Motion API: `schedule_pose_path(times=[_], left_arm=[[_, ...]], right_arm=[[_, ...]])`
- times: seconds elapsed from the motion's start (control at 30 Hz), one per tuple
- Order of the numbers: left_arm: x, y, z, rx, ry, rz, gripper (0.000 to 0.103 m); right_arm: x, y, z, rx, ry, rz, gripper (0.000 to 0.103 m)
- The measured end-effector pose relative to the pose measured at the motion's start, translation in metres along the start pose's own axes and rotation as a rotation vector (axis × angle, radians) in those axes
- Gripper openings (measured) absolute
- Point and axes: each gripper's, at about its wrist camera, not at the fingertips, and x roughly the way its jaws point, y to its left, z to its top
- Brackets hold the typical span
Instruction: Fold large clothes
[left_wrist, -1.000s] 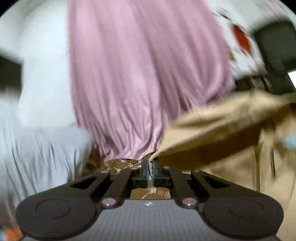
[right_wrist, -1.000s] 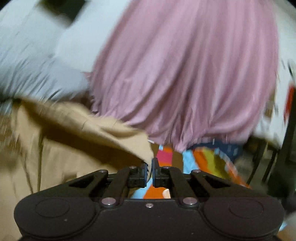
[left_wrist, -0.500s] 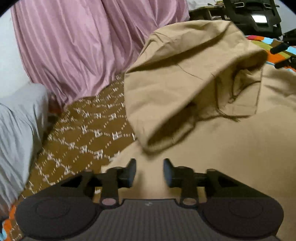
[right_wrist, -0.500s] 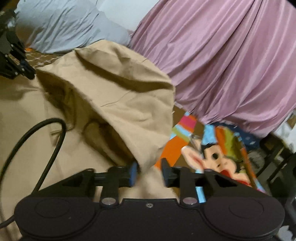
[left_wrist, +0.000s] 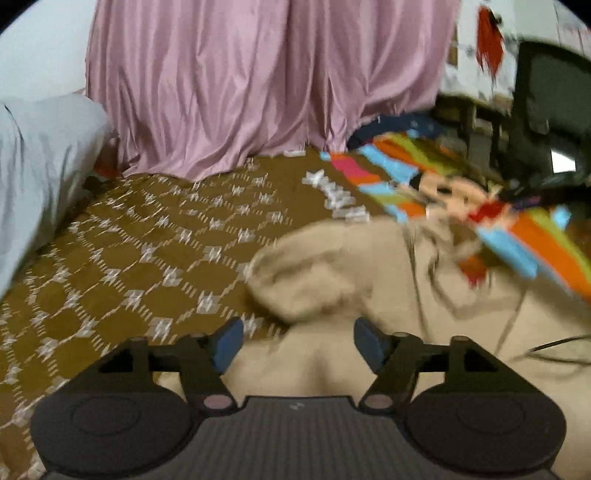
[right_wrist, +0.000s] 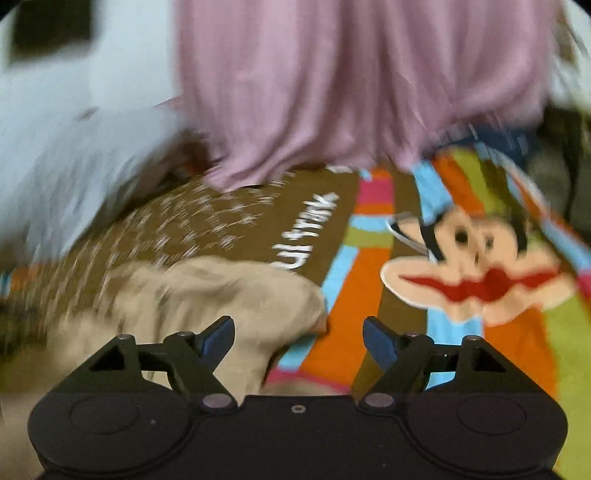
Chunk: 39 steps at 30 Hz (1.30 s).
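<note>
Tan cotton garment (left_wrist: 369, 288) lies bunched on the brown patterned bedspread (left_wrist: 147, 240), beside a striped cartoon blanket (right_wrist: 461, 280); left gripper (left_wrist: 297, 341) and right gripper (right_wrist: 298, 341) both gape wide, holding nothing.

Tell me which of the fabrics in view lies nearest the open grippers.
The tan garment, crumpled just ahead of the left gripper and the right gripper. The pink curtain hangs far behind; the grey bedding lies off left.
</note>
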Motion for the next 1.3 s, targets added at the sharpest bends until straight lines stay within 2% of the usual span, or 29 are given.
schedule_pose_path(times=[0.07, 0.13, 0.2, 0.23, 0.33, 0.4, 0.43, 0.47, 0.5, 0.53, 0.57, 0.6, 0.63, 0.67, 0.73, 0.87, 0.93, 1.07, 1.13, 1.2, 1.3], left_arm=[[0.029, 0.004, 0.023, -0.041, -0.032, -0.016, 0.075], [0.060, 0.009, 0.044, -0.092, -0.061, -0.027, 0.075], [0.087, 0.013, 0.060, -0.144, -0.081, -0.055, 0.075], [0.099, 0.013, 0.064, -0.156, -0.075, -0.082, 0.075], [0.136, 0.016, 0.065, -0.192, 0.018, -0.148, 0.072], [0.153, 0.017, 0.057, -0.201, 0.076, -0.133, 0.068], [0.159, 0.018, 0.052, -0.199, 0.097, -0.120, 0.063], [0.163, 0.020, 0.047, -0.201, 0.115, -0.112, 0.058], [0.167, 0.021, 0.043, -0.210, 0.126, -0.105, 0.058], [0.168, 0.024, 0.040, -0.221, 0.132, -0.106, 0.058], [0.166, 0.025, 0.037, -0.234, 0.137, -0.109, 0.058], [0.165, 0.026, 0.036, -0.247, 0.141, -0.110, 0.057], [0.158, 0.029, 0.038, -0.262, 0.140, -0.113, 0.056], [0.148, 0.032, 0.040, -0.276, 0.132, -0.117, 0.056], [0.126, 0.036, 0.040, -0.296, 0.109, -0.150, 0.056], [0.055, 0.048, 0.029, -0.352, 0.043, -0.263, 0.057], [0.017, 0.051, 0.020, -0.347, 0.022, -0.282, 0.057], [-0.060, 0.056, -0.005, -0.321, -0.002, -0.265, 0.066], [-0.089, 0.059, -0.020, -0.346, 0.006, -0.262, 0.067], [-0.111, 0.060, -0.037, -0.364, 0.029, -0.251, 0.068], [-0.131, 0.060, -0.060, -0.367, 0.070, -0.228, 0.070]], right_arm=[[0.042, -0.023, 0.016, 0.183, 0.032, 0.019, 0.078], [0.083, -0.039, 0.026, 0.312, 0.041, 0.033, 0.078], [0.118, -0.043, 0.031, 0.337, 0.047, 0.037, 0.079], [0.138, -0.039, 0.035, 0.315, 0.068, 0.044, 0.079], [0.185, -0.017, 0.039, 0.173, 0.177, 0.084, 0.078], [0.201, -0.001, 0.039, 0.068, 0.230, 0.119, 0.078], [0.207, 0.006, 0.038, 0.027, 0.252, 0.143, 0.077], [0.212, 0.013, 0.036, -0.008, 0.269, 0.157, 0.073], [0.215, 0.017, 0.034, -0.034, 0.280, 0.157, 0.067], [0.217, 0.020, 0.033, -0.059, 0.283, 0.149, 0.045], [0.217, 0.023, 0.031, -0.074, 0.283, 0.134, 0.030], [0.216, 0.025, 0.031, -0.076, 0.284, 0.133, 0.028], [0.212, 0.029, 0.030, -0.090, 0.271, 0.124, 0.021], [0.204, 0.036, 0.029, -0.132, 0.240, 0.107, 0.013], [0.180, 0.053, 0.031, -0.208, 0.158, 0.087, 0.010], [0.090, 0.104, 0.025, -0.431, -0.083, 0.067, 0.009], [0.040, 0.125, 0.009, -0.544, -0.198, 0.069, 0.009], [-0.057, 0.156, -0.052, -0.807, -0.390, 0.076, 0.010], [-0.095, 0.167, -0.097, -0.986, -0.466, 0.039, 0.011], [-0.122, 0.171, -0.133, -1.101, -0.471, 0.040, 0.012], [-0.153, 0.171, -0.179, -1.155, -0.341, 0.071, 0.020]])
